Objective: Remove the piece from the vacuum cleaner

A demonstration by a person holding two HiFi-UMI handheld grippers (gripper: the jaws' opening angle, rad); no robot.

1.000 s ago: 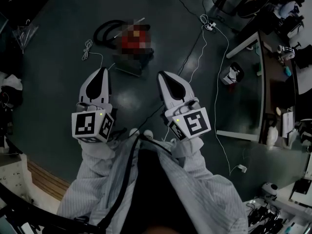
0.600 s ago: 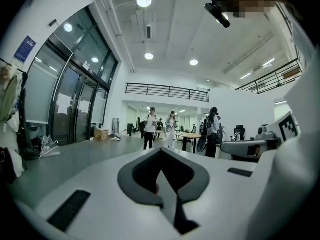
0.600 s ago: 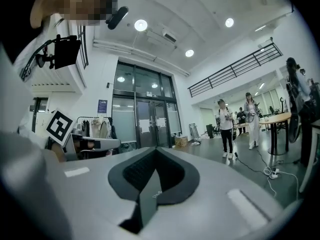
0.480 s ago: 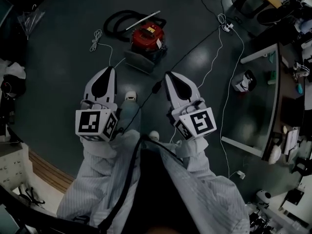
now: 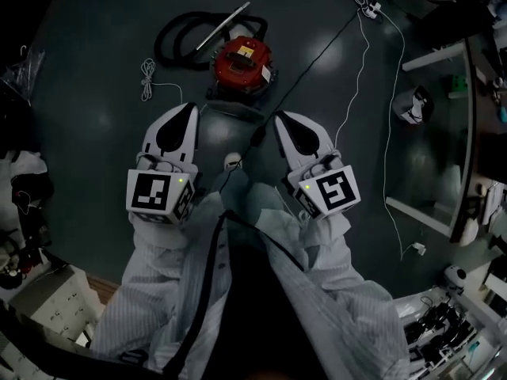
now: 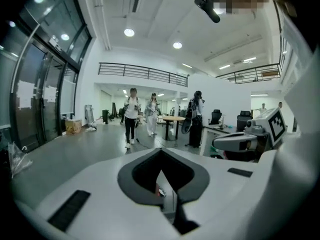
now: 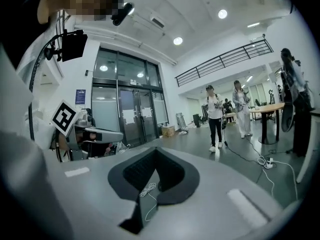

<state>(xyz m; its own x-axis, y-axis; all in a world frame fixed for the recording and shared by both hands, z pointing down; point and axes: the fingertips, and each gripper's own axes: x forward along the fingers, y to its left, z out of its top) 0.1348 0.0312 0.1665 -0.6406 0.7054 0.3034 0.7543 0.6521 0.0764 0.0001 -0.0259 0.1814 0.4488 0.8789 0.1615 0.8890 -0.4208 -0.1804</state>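
A red canister vacuum cleaner (image 5: pixel 242 64) stands on the dark floor in the head view, its black hose (image 5: pixel 181 36) coiled to its left and a metal tube (image 5: pixel 224 26) lying across the hose. My left gripper (image 5: pixel 187 109) and right gripper (image 5: pixel 283 120) are held side by side above the floor, just short of the vacuum, both shut and holding nothing. In the left gripper view the shut left gripper (image 6: pixel 161 163) points level across the hall. The right gripper (image 7: pixel 156 155) in its own view is shut too.
A white cord (image 5: pixel 148 79) lies left of the vacuum; a black cable (image 5: pixel 317 54) and a white cable (image 5: pixel 386 109) run across the floor to the right. Desks (image 5: pixel 444 117) line the right side. Several people (image 6: pixel 132 115) stand far off in the hall.
The vacuum has drawn closer to both grippers and now lies just ahead of their tips. Both grippers stayed shut.
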